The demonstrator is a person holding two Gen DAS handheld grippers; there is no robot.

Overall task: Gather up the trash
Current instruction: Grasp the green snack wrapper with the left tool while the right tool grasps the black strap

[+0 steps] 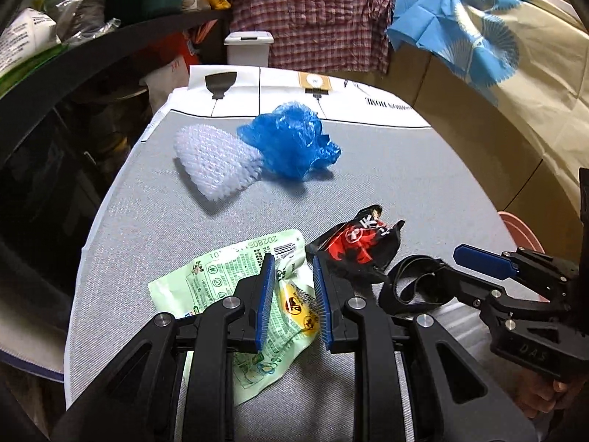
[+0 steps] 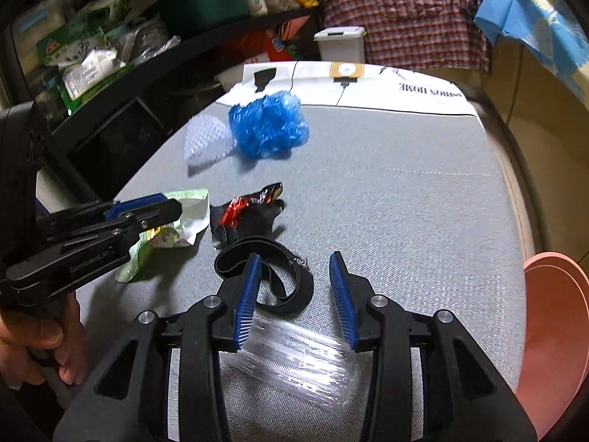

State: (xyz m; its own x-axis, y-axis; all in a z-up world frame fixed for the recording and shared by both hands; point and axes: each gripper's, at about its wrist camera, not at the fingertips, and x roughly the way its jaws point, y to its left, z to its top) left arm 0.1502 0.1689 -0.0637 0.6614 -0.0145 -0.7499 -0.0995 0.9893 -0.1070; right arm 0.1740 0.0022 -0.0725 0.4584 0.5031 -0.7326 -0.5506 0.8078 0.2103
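Six pieces of trash lay on the grey bench [image 2: 405, 191]. Toward its far edge sat one crumpled blue plastic bag [image 1: 291, 140] touching one white foam net [image 1: 217, 164] on its left-edge side. Nearer the middle lay one red-and-black wrapper [image 1: 359, 245], and just beside it one black strap loop [image 2: 279, 276]. One pale green wrapper [image 1: 206, 280] lay toward the left edge, and one clear plastic packet [image 2: 298, 361] lay at the near edge. There were two grippers. The left gripper [image 1: 294, 291] hung over the green wrapper with its fingers [image 1: 265, 302] a narrow gap apart, part of the wrapper showing between them; whether the pads pressed on it could not be told. The right gripper [image 2: 294, 298] stood over the strap and the clear packet, its fingers [image 2: 247, 302] spread apart and gripping nothing. One pink bowl [image 2: 556, 331] sat off the right edge, and one white bin [image 1: 249, 48] stood beyond the far edge.
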